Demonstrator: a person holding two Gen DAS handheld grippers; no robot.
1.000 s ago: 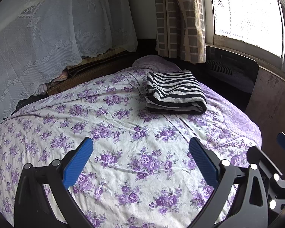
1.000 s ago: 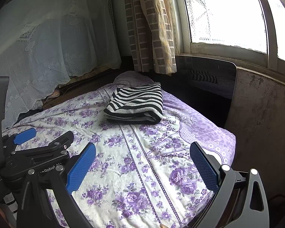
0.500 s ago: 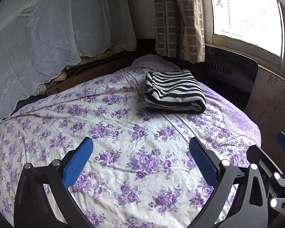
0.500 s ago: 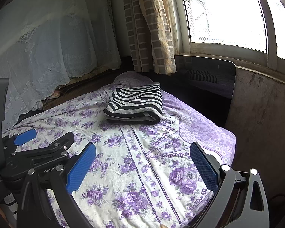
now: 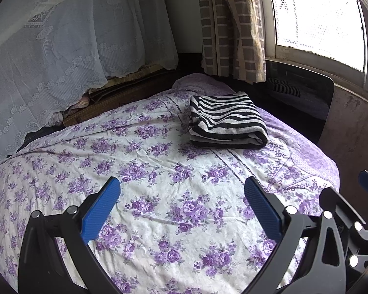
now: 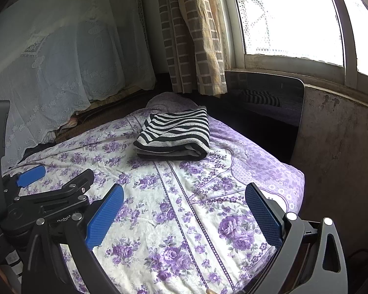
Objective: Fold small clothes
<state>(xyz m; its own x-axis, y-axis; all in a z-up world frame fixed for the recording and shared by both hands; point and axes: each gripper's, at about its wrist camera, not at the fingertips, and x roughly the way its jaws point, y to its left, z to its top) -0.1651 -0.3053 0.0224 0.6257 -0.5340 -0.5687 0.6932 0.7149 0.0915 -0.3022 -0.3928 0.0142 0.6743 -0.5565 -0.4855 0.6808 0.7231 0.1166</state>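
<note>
Left gripper: the left gripper (image 5: 182, 202) hangs over the near part of the bed, its blue-padded fingers (image 5: 99, 209) spread wide with nothing between them.
Right gripper: the right gripper (image 6: 184, 216) hovers just beside the left one, likewise spread wide and empty; its blue pads (image 6: 262, 214) frame bare bedding. The left gripper's black frame shows at the lower left of the right wrist view.
Bed: a bedsheet (image 5: 144, 171) printed with purple roses on white covers the bed, lightly creased, with a solid lilac patterned border along its right edge.
Clothing: a black-and-white striped garment (image 5: 227, 121) lies folded into a neat rectangular stack on the far right part of the bed, well apart from both grippers and touching neither. Its rounded fold faces the grippers.
Far side: a white lace net (image 5: 61, 56) drapes down behind the bed at left; a brown-and-cream checked curtain (image 5: 230, 27) hangs beyond the garment.
Window: a bright window (image 6: 289, 17) fills the upper right, above a stained sill, with a dark glossy panel (image 6: 267, 98) below it reflecting the stripes.
</note>
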